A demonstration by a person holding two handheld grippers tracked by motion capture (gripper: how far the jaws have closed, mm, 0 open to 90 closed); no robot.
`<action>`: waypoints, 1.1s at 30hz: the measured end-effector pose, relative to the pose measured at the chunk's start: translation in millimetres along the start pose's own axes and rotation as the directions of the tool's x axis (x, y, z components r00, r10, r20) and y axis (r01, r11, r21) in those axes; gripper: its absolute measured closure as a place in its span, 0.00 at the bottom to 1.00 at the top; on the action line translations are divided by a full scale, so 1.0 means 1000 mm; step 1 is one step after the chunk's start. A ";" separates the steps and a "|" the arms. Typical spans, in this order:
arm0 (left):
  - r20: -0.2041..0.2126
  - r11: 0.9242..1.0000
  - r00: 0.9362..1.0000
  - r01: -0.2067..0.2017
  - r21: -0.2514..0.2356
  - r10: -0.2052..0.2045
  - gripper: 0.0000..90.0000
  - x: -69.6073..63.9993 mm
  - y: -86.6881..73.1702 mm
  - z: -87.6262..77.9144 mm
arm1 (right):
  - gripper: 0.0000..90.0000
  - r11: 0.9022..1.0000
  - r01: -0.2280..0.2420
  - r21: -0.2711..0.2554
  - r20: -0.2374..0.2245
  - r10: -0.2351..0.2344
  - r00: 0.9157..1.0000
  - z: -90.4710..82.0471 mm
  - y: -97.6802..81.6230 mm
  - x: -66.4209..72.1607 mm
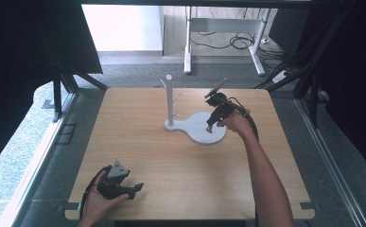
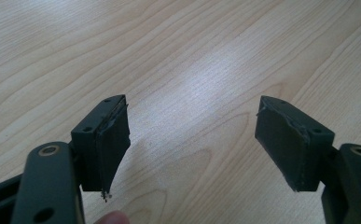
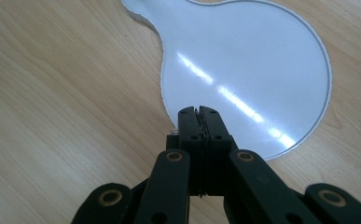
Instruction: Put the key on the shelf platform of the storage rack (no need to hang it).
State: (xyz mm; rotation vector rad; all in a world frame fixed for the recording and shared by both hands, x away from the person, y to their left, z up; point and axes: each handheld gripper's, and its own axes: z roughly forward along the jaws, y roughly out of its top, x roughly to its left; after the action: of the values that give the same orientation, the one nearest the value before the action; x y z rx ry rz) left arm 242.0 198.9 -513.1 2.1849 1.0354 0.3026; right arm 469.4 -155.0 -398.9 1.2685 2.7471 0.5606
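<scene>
A white stand with an upright post and short pegs (image 1: 169,97) rises from a flat white base (image 1: 202,128) at the middle of the wooden table (image 1: 171,165). My right gripper (image 1: 209,128) points down over the round part of that base (image 3: 262,70), its jaws pressed together with nothing between them (image 3: 200,111). My left gripper (image 1: 138,187) rests near the table's front left edge, held in a hand. Its jaws stand wide apart over bare wood (image 2: 192,126), holding nothing.
A metal table frame (image 1: 223,42) and loose cables (image 1: 239,42) lie on the floor beyond the table's far edge. Dark frame bars (image 1: 60,90) stand at both sides of the table.
</scene>
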 end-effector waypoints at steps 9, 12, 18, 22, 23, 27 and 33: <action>-0.003 1.000 1.000 0.006 -0.002 -0.006 0.29 0.001 -0.001 0.000 | 1.00 1.000 -0.012 0.003 0.004 0.012 1.000 0.007 0.011 -0.006; -0.003 1.000 1.000 0.005 -0.002 -0.006 0.29 0.001 -0.001 0.000 | 1.00 1.000 -0.019 0.004 0.006 0.019 1.000 0.009 0.013 -0.008; -0.001 1.000 1.000 0.008 -0.004 -0.008 0.29 0.002 -0.001 -0.001 | 1.00 1.000 -0.025 0.012 0.005 0.025 1.000 0.013 0.018 -0.012; -0.001 1.000 1.000 0.008 -0.004 -0.008 0.29 0.002 -0.001 -0.001 | 1.00 0.999 -0.039 0.010 0.002 0.039 0.999 0.017 0.020 -0.015; -0.001 1.000 1.000 0.008 -0.004 -0.008 0.29 0.002 -0.001 -0.001 | 1.00 0.999 -0.041 0.010 0.004 0.041 0.999 0.018 0.020 -0.016; -0.002 1.000 1.000 0.013 -0.005 -0.013 0.29 0.001 -0.001 -0.001 | 1.00 0.999 -0.054 0.008 -0.004 0.054 0.999 0.023 0.022 -0.020; 0.000 1.000 1.000 0.014 -0.009 -0.014 0.29 0.001 -0.001 -0.002 | 1.00 0.998 -0.062 0.001 -0.004 0.062 0.998 0.029 0.025 -0.021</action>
State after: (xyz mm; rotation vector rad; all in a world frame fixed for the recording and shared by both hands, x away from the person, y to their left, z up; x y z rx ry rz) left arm 241.6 200.8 -512.4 2.1688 1.0466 0.3004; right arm 507.4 -147.3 -418.9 1.3591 2.7192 0.5672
